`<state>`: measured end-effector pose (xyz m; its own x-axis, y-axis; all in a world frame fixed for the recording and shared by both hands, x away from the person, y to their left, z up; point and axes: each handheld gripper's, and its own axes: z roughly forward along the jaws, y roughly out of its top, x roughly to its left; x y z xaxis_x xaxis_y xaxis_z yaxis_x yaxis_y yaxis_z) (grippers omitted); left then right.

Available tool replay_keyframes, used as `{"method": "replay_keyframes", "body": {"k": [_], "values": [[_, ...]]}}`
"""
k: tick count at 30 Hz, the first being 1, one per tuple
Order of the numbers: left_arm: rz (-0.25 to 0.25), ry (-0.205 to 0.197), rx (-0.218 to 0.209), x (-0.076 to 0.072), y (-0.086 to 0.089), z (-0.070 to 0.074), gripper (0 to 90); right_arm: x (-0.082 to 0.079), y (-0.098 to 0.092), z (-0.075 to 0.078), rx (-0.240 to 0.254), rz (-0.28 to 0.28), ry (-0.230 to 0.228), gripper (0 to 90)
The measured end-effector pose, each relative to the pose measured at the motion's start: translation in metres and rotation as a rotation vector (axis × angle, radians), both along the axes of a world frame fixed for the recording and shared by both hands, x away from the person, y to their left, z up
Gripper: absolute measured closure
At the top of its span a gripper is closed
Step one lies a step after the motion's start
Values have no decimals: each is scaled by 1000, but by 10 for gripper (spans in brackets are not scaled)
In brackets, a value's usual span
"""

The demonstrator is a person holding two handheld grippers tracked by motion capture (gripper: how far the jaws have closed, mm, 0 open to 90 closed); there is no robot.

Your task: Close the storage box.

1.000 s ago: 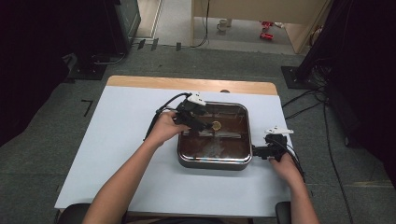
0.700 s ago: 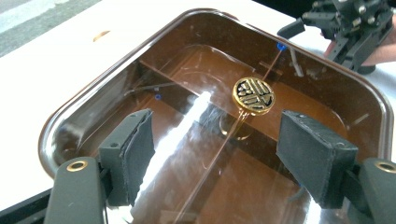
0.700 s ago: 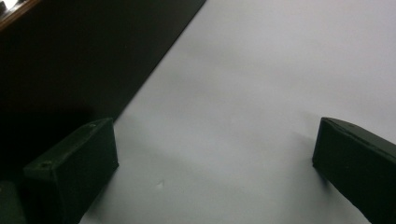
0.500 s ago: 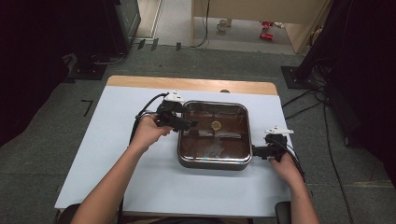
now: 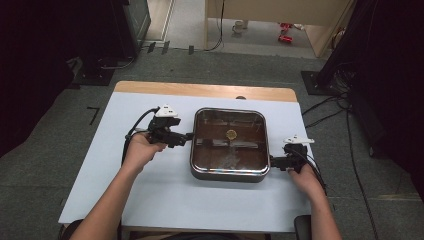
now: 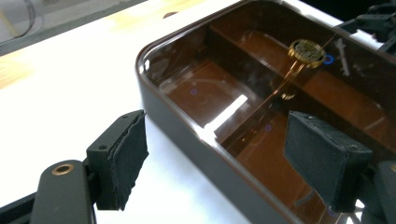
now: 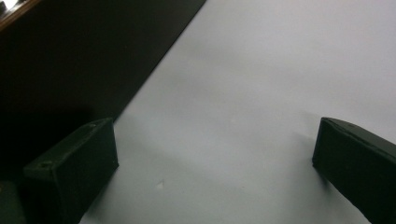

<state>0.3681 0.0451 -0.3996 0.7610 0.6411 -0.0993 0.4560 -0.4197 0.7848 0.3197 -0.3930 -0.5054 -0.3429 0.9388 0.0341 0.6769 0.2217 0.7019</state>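
A square dark pot with a glass lid and a gold knob sits mid-table. My left gripper is at the pot's left side. In the left gripper view its jaws have just been opening and stand open astride the pot's wall. One pad is outside and the other is over the lid, neither pressing. The knob lies farther in. My right gripper is at the pot's right front corner, open over the white tabletop, beside the dark pot wall.
The white tabletop has bare room to the left and in front of the pot. A wooden strip runs along the far edge. Cables and dark equipment stand on the floor to the right.
My left gripper has moved left from above the lid near the knob to the pot's left edge, with its jaws wider apart. The right gripper and the pot have stayed still.
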Motion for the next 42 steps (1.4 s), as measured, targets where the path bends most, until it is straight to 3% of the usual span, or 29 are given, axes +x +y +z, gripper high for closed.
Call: {"method": "replay_keyframes", "body": {"k": [7, 23, 28, 36, 42], "values": [[63, 0, 14, -10, 20, -14, 213, 0, 0, 0, 0, 0, 0, 0], [166, 4, 67, -30, 46, -48, 210, 0, 0, 0, 0, -1, 1, 0], [179, 21, 91, -36, 47, -62, 211, 0, 0, 0, -1, 0, 1, 0], [200, 44, 163, -38, 41, -81, 212, 0, 0, 0, -1, 0, 2, 0], [203, 34, 171, -37, 35, -86, 212, 0, 0, 0, 0, 0, 1, 0]]}}
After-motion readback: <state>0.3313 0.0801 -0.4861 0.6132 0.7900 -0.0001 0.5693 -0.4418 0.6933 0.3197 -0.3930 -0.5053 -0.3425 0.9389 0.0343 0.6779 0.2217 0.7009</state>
